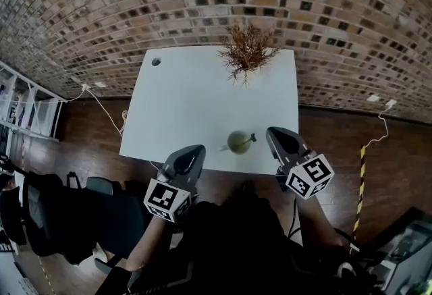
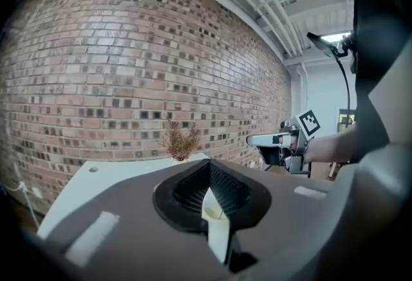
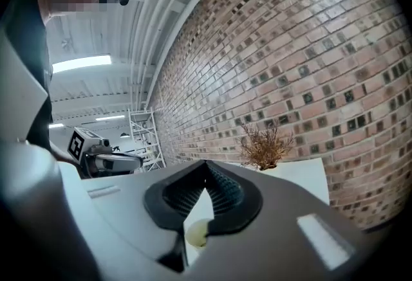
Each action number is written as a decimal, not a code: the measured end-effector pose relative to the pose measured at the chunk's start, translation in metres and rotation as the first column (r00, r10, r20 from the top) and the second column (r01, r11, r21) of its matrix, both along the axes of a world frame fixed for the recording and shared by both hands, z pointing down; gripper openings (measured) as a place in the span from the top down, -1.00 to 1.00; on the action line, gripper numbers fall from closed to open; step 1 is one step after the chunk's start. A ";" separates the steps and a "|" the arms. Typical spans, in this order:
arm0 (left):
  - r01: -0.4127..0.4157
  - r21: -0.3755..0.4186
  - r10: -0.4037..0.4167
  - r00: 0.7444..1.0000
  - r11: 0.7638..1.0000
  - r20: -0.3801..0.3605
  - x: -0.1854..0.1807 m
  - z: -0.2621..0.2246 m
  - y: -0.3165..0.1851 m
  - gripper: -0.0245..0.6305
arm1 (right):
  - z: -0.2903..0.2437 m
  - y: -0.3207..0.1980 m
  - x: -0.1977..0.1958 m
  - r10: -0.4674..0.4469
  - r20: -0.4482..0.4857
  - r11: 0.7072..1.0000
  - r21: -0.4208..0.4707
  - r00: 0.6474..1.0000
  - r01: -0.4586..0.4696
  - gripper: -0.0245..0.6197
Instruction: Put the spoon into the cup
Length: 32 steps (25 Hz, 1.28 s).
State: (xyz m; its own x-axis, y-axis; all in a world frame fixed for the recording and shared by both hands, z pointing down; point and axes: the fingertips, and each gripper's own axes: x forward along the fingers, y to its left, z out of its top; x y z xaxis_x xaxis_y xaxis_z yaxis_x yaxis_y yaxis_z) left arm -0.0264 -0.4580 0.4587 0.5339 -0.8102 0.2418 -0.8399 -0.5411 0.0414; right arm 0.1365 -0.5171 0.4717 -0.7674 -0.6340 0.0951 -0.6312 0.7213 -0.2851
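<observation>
Holding the left gripper [image 1: 194,152] and right gripper [image 1: 275,135] up by the white table's [image 1: 189,98] near edge, both with jaws pinched fully together on nothing. Seeing the spoon [image 1: 250,139] standing inside the green cup [image 1: 238,142] between them, dark handle leaning right. Noting a dried plant [image 1: 247,49] sitting at the far edge.
</observation>
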 end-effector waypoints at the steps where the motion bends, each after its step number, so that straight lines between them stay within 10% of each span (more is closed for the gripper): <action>1: -0.005 0.017 0.005 1.000 1.000 0.000 -0.001 -0.004 0.005 0.94 | -0.004 0.005 -0.002 0.005 -0.001 1.000 0.009 1.000 -0.005 0.90; 17: -0.101 0.086 0.113 0.982 0.991 -0.153 -0.072 -0.057 0.132 0.94 | -0.046 0.148 -0.076 0.107 -0.007 0.994 0.033 0.994 -0.107 0.90; 32: -0.149 0.099 0.165 0.972 0.984 -0.170 -0.086 -0.048 0.209 0.94 | -0.075 0.249 -0.070 0.205 -0.057 0.977 0.063 0.977 -0.201 0.90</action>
State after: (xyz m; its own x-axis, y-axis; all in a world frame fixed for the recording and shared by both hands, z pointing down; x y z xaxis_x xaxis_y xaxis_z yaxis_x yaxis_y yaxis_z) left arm -0.1125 -0.2485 0.4103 0.6842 -0.7263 0.0660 -0.7276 -0.6736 0.1301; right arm 0.0669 -0.2679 0.3965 -0.6156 -0.7819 0.0983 -0.7816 0.5900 -0.2024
